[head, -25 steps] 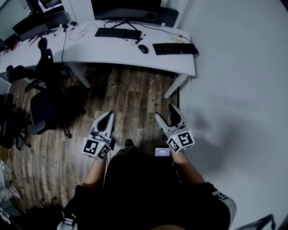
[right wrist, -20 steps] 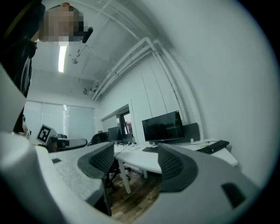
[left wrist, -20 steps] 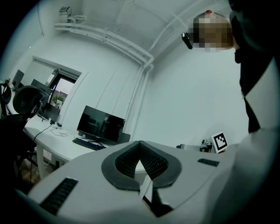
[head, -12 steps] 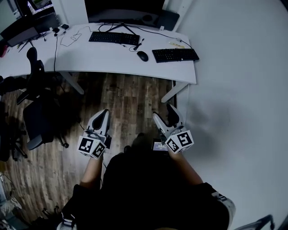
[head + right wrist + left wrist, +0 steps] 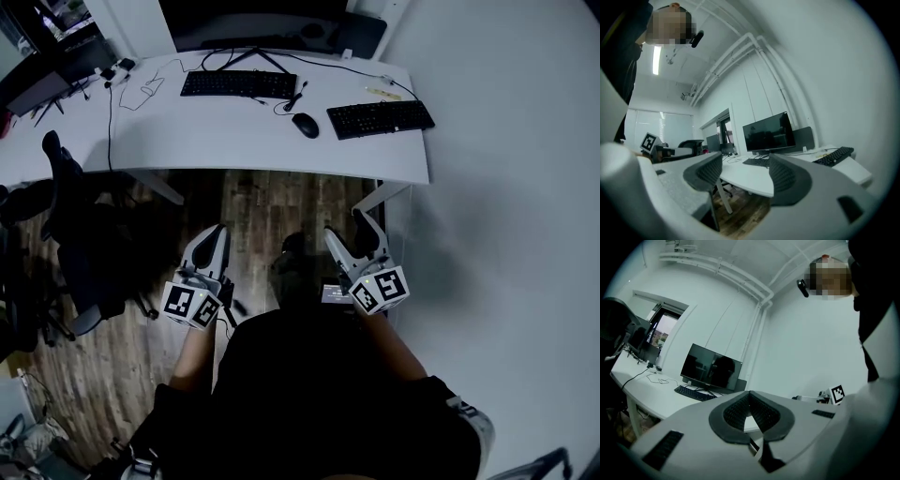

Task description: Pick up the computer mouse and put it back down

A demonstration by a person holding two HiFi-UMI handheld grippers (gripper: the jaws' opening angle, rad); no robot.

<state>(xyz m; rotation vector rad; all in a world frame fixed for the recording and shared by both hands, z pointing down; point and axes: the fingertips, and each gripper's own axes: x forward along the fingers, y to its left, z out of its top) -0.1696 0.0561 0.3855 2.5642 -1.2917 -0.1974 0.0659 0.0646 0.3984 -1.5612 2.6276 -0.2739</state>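
Computer mouse (image 5: pixel 305 125) lies on the white desk (image 5: pixel 216 127), well apart from both grippers and touched by neither. The left gripper (image 5: pixel 749 393) has its jaws brought together, the tips meeting, with nothing held between them. The right gripper (image 5: pixel 744 164) has its jaws spread apart and empty; through the gap show only the desk edge and the floor. Both are held low in front of the person, side by side above the wooden floor (image 5: pixel 267 202), their jaws pointing toward the desk and the marker cubes nearest the body. On the desk the mouse sits between two black keyboards: the left keyboard (image 5: pixel 238 84) lies farther back, in front of a dark monitor (image 5: pixel 262 23), and the right keyboard (image 5: pixel 380 118) lies just beside the mouse toward the desk's right end. A thin cable runs from the mouse toward the left keyboard. A black office chair (image 5: pixel 80 239) stands on the floor at the left, near the desk's edge. A plain white wall (image 5: pixel 511 187) fills the right side.
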